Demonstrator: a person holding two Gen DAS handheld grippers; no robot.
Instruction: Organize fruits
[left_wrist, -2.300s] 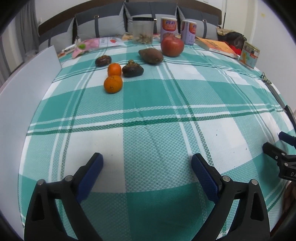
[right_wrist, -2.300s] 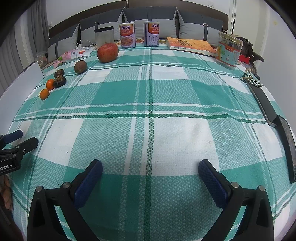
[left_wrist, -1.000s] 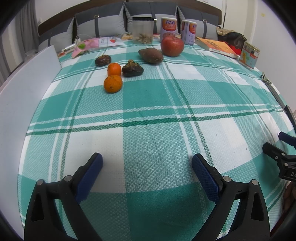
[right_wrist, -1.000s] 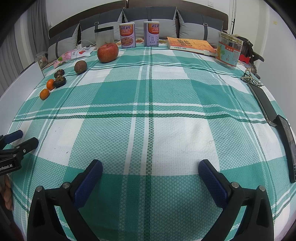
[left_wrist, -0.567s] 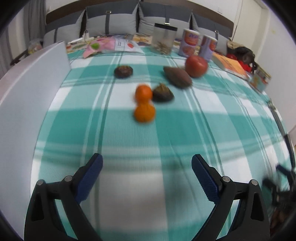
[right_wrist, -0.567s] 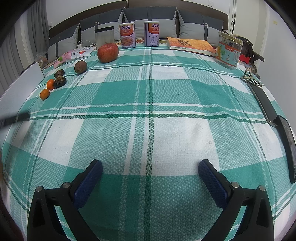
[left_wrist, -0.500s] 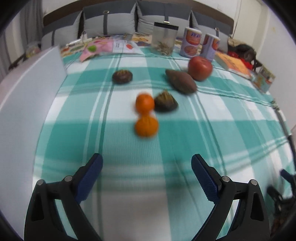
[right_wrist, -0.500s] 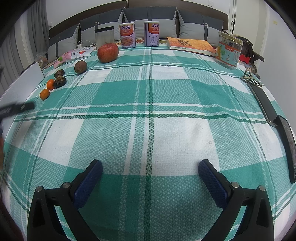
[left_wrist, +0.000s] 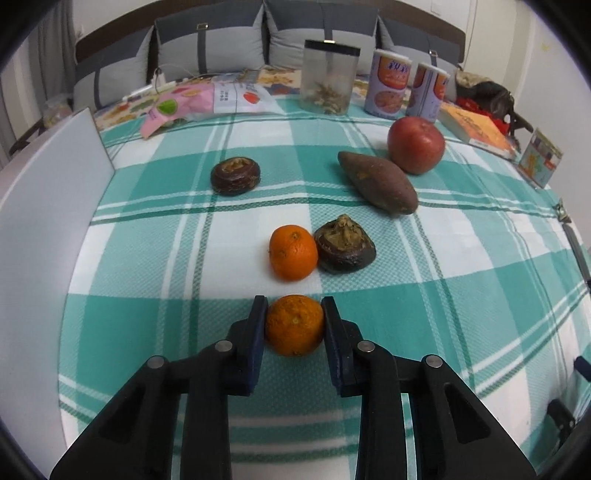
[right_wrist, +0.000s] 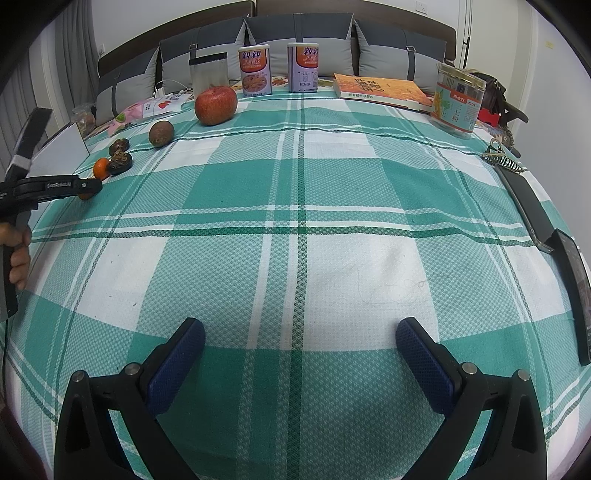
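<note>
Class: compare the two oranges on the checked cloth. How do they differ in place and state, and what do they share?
The near orange sits clamped in the left gripper; the far orange lies free. The far orange touches a dark brown fruit; the near orange touches no fruit. Both are small, round and orange.

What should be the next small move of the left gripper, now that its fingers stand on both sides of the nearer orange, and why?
Probably lift straight up a little. The left gripper has its blue pads against both sides of the near round orange fruit, which seems to rest on the green checked cloth. The second orange lies just beyond, so pushing forward risks bumping it.
</note>
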